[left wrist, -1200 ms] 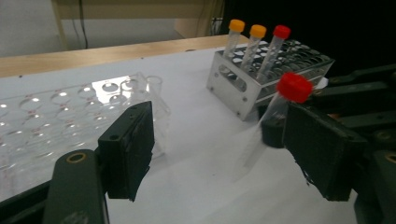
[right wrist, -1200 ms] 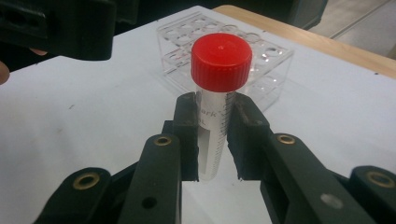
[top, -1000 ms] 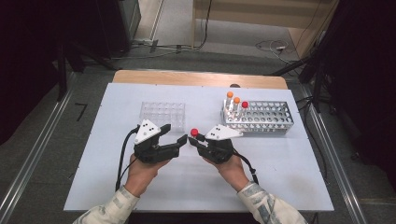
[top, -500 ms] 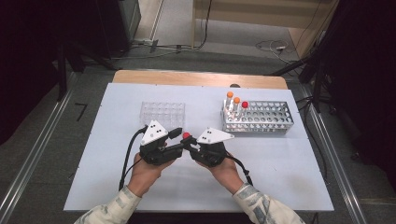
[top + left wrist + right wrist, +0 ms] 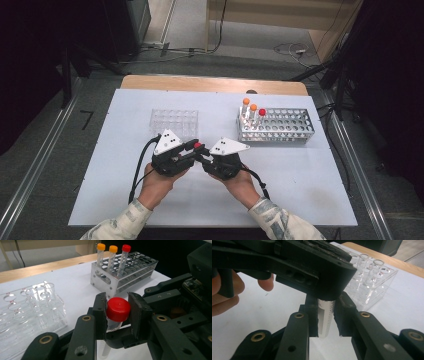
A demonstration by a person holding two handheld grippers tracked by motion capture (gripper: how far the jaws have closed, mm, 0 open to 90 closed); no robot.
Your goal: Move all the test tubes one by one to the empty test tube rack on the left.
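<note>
Two claws meet near the middle of the white desk (image 5: 300, 200) in the high view. The left claw (image 5: 191, 148) and the right claw (image 5: 204, 156) point at each other, tips nearly touching, with a red-capped tube (image 5: 198, 145) between them. Behind the left claw stands a clear plastic rack (image 5: 174, 121); to the right, farther back, a metal rack (image 5: 280, 126) carries two orange-capped tubes (image 5: 249, 111) and one red-capped upright tube (image 5: 262, 114) at its left end. A person's hands and patterned sleeves come in from the bottom edge.

Left gripper view: left claw (image 5: 117, 312) has just been closing, and its pads now press on either side of the red cap (image 5: 118, 309) of the tube. The tube's clear body hangs below the cap, tilted, above the desk (image 5: 75, 287). The right claw's black frame crowds the right side. Clear plastic rack (image 5: 30, 307) lies at left; metal rack (image 5: 125, 271) with its three capped tubes stands behind.

Right gripper view: right claw (image 5: 326, 315) is clamped on the tube's clear graduated body (image 5: 325, 317), pads tight on both sides. The left claw's black body covers the tube's top. Fingers (image 5: 227, 292) show at left. Clear plastic rack (image 5: 372, 282) sits beyond, near the desk's wooden edge.
</note>
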